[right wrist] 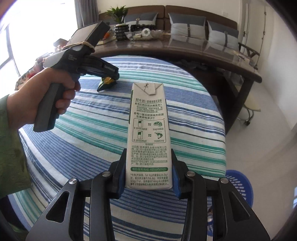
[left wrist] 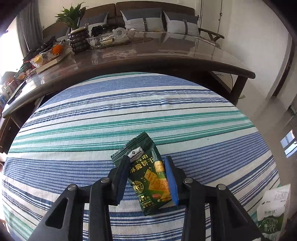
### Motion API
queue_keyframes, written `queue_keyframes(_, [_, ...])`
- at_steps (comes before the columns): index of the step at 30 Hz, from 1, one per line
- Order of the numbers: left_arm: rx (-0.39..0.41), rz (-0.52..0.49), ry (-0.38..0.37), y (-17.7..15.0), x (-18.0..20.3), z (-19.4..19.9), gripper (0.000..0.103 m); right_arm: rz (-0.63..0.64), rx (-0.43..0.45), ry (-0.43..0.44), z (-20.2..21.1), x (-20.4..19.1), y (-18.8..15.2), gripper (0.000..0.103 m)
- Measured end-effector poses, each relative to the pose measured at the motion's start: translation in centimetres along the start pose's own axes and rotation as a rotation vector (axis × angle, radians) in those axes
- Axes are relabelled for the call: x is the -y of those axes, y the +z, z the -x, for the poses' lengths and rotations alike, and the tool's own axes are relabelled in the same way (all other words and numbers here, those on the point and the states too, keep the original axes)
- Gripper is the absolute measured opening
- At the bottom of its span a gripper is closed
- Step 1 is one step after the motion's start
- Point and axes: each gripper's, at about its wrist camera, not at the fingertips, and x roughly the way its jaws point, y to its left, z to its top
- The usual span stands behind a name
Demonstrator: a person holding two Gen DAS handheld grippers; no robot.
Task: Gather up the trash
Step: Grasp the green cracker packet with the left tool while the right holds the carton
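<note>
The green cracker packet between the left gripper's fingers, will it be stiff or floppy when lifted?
The cracker packet is probably floppy: thin film with crimped ends, so it may sag or crumple. It looks light and flat. Its glossy surface could slip between the left gripper pads, which sit at its sides.

Your left claw (left wrist: 148, 165) has the cracker packet (left wrist: 148, 174) filling its gap, and your right claw (right wrist: 148, 157) has the milk carton (right wrist: 148, 135) filling its own, so neither has spare room between the fingers. The striped surface (left wrist: 111, 118) ahead of both lies open and flat. Its far edge is blocked by the long dark table (left wrist: 167, 53), crowded at the left end with a plant (left wrist: 71, 15), bowls (left wrist: 98, 39) and fruit (left wrist: 55, 50). In the right wrist view, your left hand (right wrist: 42, 92) and its claw stand well to the carton's left. To the lower right, the floor is open beside the blue basket (right wrist: 239, 185).
</note>
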Motion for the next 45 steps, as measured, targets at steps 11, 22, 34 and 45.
queue_keyframes(11, [0.013, -0.094, -0.118, -7.7, -3.2, 6.1, 0.073, -0.044, -0.036, 0.028, -1.0, 0.3, 0.5, 0.051])
queue_keyframes(22, [0.025, 0.056, -0.138, -8.9, -3.6, 5.4, 0.073, 0.024, -0.132, -0.001, -2.0, -0.8, 4.3, 0.074])
queue_keyframes(34, [-0.001, 0.002, -0.158, -8.4, -7.0, 6.3, 0.073, 0.029, -0.194, -0.036, -2.4, -1.6, 4.3, 0.044])
queue_keyframes(45, [0.019, -0.153, -0.138, -8.2, -4.2, 4.9, 0.046, 0.044, -0.212, -0.04, -1.3, -1.4, 4.1, 0.041])
